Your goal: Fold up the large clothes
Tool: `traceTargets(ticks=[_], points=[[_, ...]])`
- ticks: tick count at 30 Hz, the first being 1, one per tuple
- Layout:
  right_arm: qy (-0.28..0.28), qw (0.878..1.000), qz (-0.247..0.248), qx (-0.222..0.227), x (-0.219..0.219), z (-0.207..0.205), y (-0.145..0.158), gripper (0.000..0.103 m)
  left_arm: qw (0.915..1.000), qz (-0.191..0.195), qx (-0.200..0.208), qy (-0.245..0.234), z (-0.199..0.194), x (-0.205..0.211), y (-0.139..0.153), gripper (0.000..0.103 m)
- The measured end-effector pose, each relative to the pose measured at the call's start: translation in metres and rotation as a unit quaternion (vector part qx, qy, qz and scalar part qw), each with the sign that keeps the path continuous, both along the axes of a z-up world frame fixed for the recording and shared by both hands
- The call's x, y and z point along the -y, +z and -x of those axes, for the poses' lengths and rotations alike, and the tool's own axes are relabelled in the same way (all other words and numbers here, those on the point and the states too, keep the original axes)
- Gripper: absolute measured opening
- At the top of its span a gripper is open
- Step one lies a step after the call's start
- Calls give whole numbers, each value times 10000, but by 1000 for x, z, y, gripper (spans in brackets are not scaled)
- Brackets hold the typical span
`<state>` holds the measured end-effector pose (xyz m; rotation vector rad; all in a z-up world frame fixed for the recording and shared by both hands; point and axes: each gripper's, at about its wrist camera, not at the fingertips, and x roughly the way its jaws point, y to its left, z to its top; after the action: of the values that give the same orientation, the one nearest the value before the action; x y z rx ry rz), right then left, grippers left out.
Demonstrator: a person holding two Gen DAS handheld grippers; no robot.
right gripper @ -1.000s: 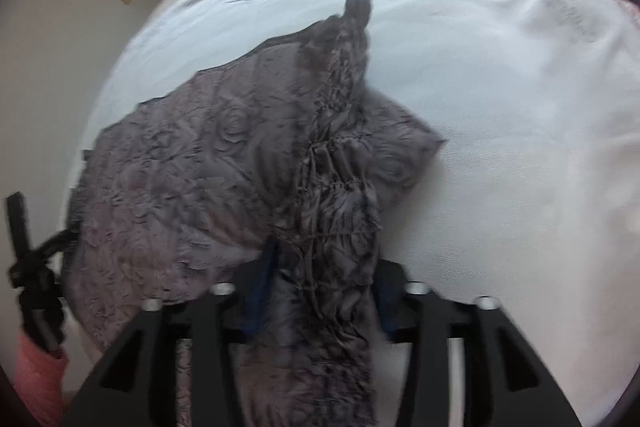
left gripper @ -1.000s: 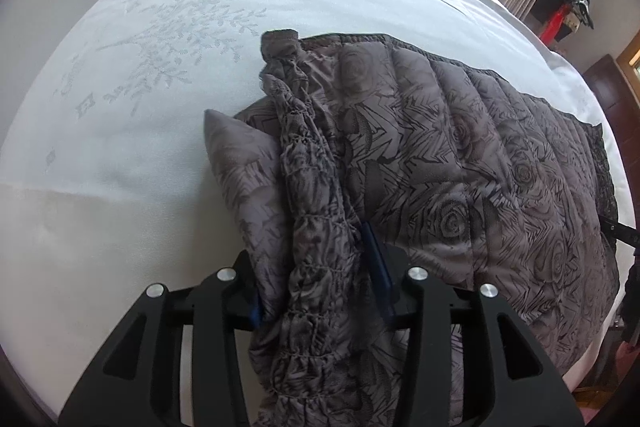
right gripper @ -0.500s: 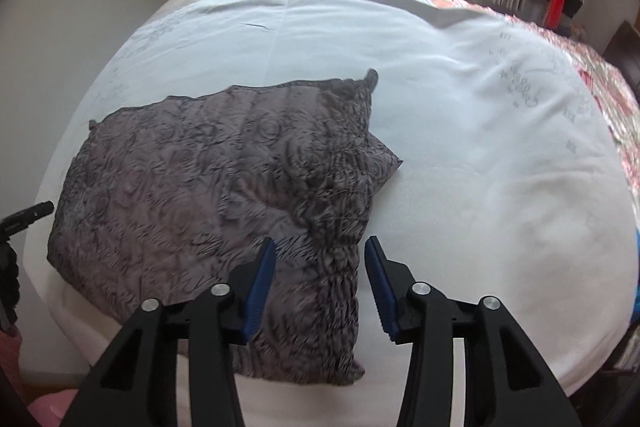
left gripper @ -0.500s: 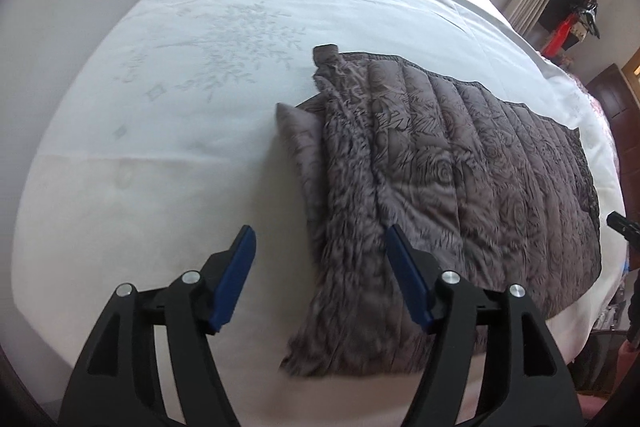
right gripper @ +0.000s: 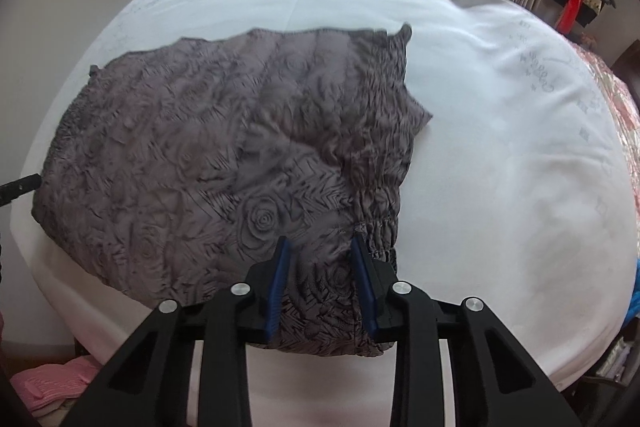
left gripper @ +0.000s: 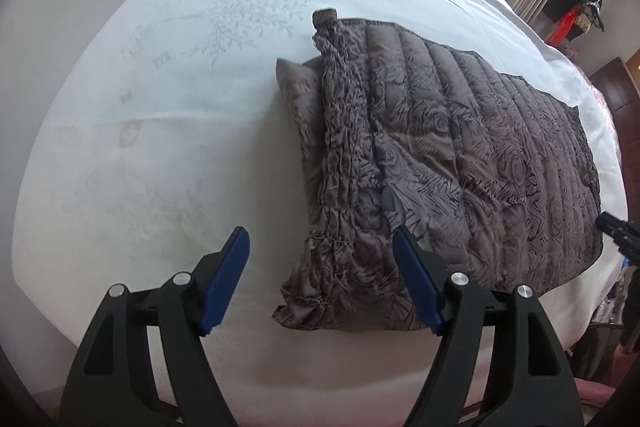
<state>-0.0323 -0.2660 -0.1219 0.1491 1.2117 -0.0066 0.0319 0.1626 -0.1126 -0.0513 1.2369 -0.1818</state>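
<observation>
A dark grey quilted garment with a rose pattern lies folded flat on the white bed sheet; its gathered elastic edge runs down its left side. It also shows in the right wrist view. My left gripper is open and empty, held above the garment's near left corner. My right gripper is open, its blue pads either side of the garment's near edge, just above the fabric.
The bed fills both views, with walls on the left and a window at the back. A red and black object stands at the far right. Pink cloth lies on the floor below the bed's edge.
Both grippers let go of the garment's gathered edge and pulled back. The garment now lies flat. The right gripper has since come back down over the near edge.
</observation>
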Motion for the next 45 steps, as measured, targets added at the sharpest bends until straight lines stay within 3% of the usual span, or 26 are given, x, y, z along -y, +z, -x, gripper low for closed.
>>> traceTargets(ticks=[7, 19, 29, 30, 32, 33, 37, 41, 45], points=[[-60, 9996, -13, -258, -1, -9, -37, 32, 9996, 181, -162, 133, -8, -3, -18, 75], [-79, 9994, 60, -325, -3, -16, -40, 33, 9970, 656, -307, 281, -11, -21, -34, 83], [-158, 9991, 54, -399, -6, -24, -41, 33, 9855, 1570, -625, 169, -29, -29, -64, 85], [-166, 9990, 65, -406, -6, -25, -41, 33, 9860, 1559, -580, 117, -30, -28, -64, 83], [-176, 9989, 100, -420, -8, -26, -41, 33, 9858, 1602, -504, -59, -31, -24, -63, 68], [-184, 9989, 113, -425, -10, -27, -41, 33, 9832, 1745, -509, -154, -33, -20, -63, 49], [-212, 9987, 132, -445, -13, -28, -41, 33, 9847, 1687, -365, -240, -33, -11, -61, 31], [-229, 9986, 161, -447, -17, -28, -42, 33, 9797, 1964, -393, -85, -28, -17, -54, 22], [-238, 9987, 158, -414, -19, -28, -44, 33, 9820, 1833, -454, -49, -25, -18, -65, 22]])
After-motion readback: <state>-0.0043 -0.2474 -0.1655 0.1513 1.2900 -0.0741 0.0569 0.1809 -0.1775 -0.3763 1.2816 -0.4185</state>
